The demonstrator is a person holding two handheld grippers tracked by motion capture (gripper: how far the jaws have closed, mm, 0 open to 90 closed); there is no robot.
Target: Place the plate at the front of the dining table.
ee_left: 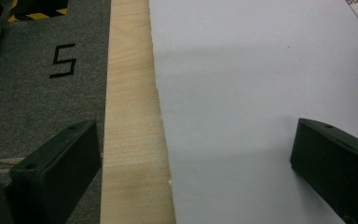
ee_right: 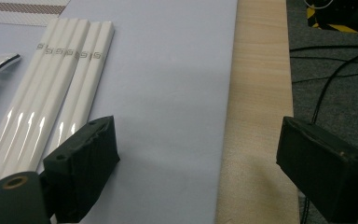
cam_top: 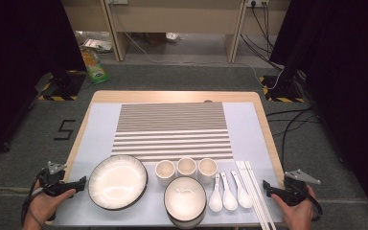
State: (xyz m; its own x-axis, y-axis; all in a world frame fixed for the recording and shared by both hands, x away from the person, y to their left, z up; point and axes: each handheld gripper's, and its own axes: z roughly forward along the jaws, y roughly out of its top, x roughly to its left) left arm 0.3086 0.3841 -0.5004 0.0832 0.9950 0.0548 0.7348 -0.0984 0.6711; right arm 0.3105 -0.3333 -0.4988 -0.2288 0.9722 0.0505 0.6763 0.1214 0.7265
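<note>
White glossy chopsticks (cam_top: 255, 191) w/ small patterned bands near one end lie in a tight bundle on the pale blue mat (cam_top: 242, 122), at the near right of the wooden table (cam_top: 172, 96), just left of the right gripper (cam_top: 267, 186). That gripper, held in a person's right hand (cam_top: 297, 213), hovers over the mat's right edge w/ its black jaws wide apart and nothing between them; in the right gripper view the chopsticks (ee_right: 51, 107) sit beside one jaw, apart from it. At the near left, the left gripper (cam_top: 80, 183), held in the left hand (cam_top: 43, 206), is likewise spread and empty, straddling the strip where mat meets bare wood.

Between the two, front row: a small white bowl w/ dark rim (cam_top: 185, 198), three white ceramic soup spoons (cam_top: 229, 191) side by side just left of the chopsticks, and a large white dark-rimmed plate (cam_top: 118, 181) toward the left. Behind the bowl, three small white cups (cam_top: 186, 169) stand in a line. Farther back, a brown-and-white striped placemat (cam_top: 172, 130) covers the mat's middle. Beyond the table, on grey floor: a green packet (cam_top: 95, 64), black cables (cam_top: 287, 124), a "5" marked at left (cam_top: 64, 129).
</note>
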